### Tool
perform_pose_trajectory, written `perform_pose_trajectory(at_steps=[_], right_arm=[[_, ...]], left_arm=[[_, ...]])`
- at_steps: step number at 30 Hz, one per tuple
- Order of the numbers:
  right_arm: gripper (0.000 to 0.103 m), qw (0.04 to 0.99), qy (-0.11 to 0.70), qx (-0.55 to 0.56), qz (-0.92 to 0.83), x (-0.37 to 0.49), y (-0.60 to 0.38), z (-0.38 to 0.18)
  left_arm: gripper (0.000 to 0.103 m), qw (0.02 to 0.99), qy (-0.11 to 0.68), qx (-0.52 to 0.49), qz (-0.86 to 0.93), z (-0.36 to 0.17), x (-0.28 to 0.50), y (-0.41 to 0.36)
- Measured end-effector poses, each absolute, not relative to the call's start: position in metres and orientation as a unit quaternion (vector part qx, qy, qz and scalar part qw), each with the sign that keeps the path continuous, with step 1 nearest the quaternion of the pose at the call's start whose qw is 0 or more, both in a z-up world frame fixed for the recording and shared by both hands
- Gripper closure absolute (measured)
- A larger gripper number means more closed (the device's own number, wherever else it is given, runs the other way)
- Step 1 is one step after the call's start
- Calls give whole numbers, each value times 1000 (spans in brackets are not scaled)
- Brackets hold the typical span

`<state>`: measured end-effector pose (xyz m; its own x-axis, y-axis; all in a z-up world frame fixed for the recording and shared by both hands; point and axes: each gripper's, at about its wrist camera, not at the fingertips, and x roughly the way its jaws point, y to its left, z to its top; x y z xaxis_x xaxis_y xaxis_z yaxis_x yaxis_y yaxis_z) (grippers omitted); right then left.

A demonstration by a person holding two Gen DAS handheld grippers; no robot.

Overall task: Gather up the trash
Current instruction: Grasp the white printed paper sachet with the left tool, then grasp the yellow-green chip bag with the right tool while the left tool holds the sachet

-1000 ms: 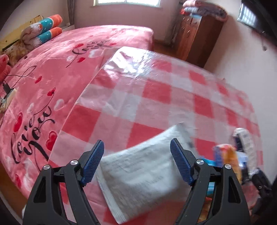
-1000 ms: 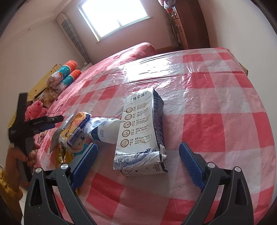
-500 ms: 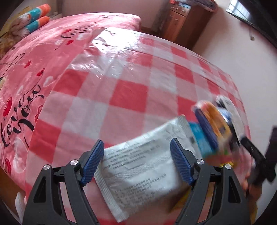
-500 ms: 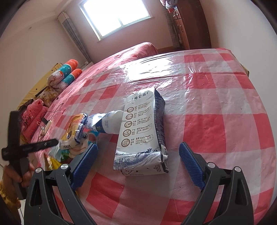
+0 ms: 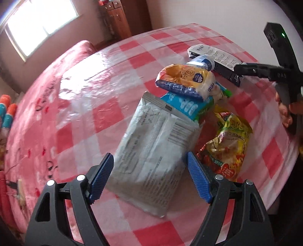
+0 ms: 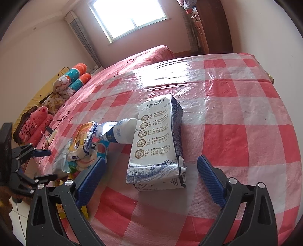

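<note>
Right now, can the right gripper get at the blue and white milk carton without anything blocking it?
Probably yes. The right gripper stands open with the milk carton lying straight ahead between its jaws. Only the white bottle leans against the carton's left side, further along, away from the near end.

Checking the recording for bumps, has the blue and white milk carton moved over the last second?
No. The milk carton lies on the same red square of the checked tablecloth.

Daylight pours in from the window (image 6: 130, 18), which is blown out to plain white in both views, and it throws a broad white glare across the clear plastic sheet (image 6: 170, 79) on the checked counter. The room is bright, with only soft shadows under the packets. Both views bulge like a fisheye with black corners, and the left one is slightly motion-blurred.
</note>
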<state>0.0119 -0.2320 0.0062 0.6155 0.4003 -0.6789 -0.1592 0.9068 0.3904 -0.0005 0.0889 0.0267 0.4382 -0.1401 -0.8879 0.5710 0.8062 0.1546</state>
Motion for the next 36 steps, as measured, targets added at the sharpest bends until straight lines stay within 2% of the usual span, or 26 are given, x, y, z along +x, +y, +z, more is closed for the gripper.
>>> perform_pose_trajectory(at_steps=[5, 17, 21, 26, 36], right_arm=[[7, 888, 401, 142, 172, 0, -231, 10], [7, 874, 387, 93, 280, -49, -173, 27], [7, 856, 400, 59, 322, -53, -147, 20], [7, 831, 433, 70, 341, -46, -131, 7], [7, 836, 433, 24, 335, -50, -109, 6]], left_arm=[[16, 814, 493, 194, -237, 15, 14, 89], [14, 830, 484, 141, -241, 7, 21, 98], [14, 830, 479, 173, -226, 8, 18, 97], [14, 829, 478, 198, -215, 9, 26, 100], [9, 820, 505, 157, -219, -5, 46, 102]])
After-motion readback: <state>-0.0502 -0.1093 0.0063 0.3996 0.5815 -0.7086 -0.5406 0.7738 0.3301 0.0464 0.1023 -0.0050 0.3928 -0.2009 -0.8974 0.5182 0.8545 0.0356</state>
